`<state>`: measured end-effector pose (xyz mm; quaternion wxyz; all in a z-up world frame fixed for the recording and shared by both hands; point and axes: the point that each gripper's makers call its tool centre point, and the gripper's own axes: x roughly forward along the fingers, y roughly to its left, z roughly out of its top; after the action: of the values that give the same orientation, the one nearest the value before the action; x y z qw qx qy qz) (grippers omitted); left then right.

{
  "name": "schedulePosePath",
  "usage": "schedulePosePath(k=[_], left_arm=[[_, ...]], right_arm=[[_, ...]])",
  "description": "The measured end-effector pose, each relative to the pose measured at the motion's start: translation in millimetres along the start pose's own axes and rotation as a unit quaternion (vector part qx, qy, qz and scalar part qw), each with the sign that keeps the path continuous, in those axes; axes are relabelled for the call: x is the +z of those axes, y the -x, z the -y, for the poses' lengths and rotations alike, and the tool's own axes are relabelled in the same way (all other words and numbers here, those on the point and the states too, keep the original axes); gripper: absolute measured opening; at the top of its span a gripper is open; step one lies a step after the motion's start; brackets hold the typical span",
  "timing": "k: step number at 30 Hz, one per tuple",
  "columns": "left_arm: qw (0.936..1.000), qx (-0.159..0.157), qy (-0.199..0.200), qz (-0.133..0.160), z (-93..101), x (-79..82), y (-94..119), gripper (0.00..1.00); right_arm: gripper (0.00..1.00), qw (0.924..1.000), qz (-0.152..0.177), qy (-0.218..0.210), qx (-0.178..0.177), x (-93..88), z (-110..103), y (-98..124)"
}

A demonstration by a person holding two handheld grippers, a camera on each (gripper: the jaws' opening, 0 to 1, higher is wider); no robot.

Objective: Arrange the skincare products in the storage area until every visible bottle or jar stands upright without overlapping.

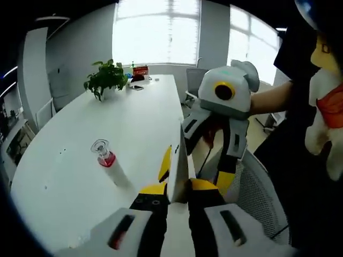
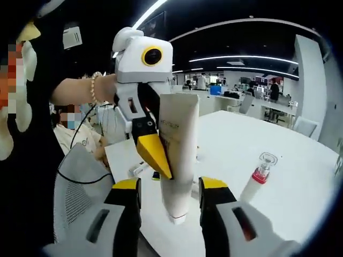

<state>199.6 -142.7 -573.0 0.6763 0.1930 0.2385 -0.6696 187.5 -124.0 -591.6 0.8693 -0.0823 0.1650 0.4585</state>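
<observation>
A tall white tube (image 2: 179,144) hangs over the near edge of the white table (image 1: 64,182), cap end down. My left gripper (image 1: 178,187) is shut on it; I see it edge-on (image 1: 177,160) between the yellow tips. In the right gripper view that gripper (image 2: 161,150) reaches in from the upper left and pinches the tube's side. My right gripper (image 2: 170,184) is open, one jaw on each side of the tube's lower part, touching neither side. A small white bottle (image 1: 110,163) with a red collar and clear cap stands upright on the table, also (image 2: 257,179).
A grey mesh chair (image 1: 262,193) stands close against the table edge under the grippers. A potted plant (image 1: 105,79), a red box (image 1: 140,70) and a phone (image 1: 136,87) sit at the table's far end. The person holding the grippers stands beside the chair.
</observation>
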Motion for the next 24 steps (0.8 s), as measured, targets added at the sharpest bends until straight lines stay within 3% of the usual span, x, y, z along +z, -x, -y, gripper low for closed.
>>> schedulePosePath(k=[5, 19, 21, 24], left_arm=[[1.0, 0.005, 0.001, -0.002, -11.3, -4.7, -8.6, 0.13], [0.9997, 0.023, 0.01, -0.005, -47.4, -19.0, -32.4, 0.13], [0.9996, 0.026, 0.012, -0.006, -60.4, -25.8, -39.2, 0.13], [0.9995, 0.03, 0.011, -0.005, -61.5, -26.4, -39.9, 0.13]], right_arm=[[0.59, 0.9993, -0.008, -0.021, -0.028, -13.0, 7.9, 1.0], [0.76, 0.995, -0.022, -0.054, -0.081, -36.4, 18.2, 9.3], [0.78, 0.9943, -0.025, -0.056, -0.088, -39.7, 19.0, 11.1], [0.81, 0.9928, -0.026, -0.064, -0.098, -44.7, 20.4, 14.3]])
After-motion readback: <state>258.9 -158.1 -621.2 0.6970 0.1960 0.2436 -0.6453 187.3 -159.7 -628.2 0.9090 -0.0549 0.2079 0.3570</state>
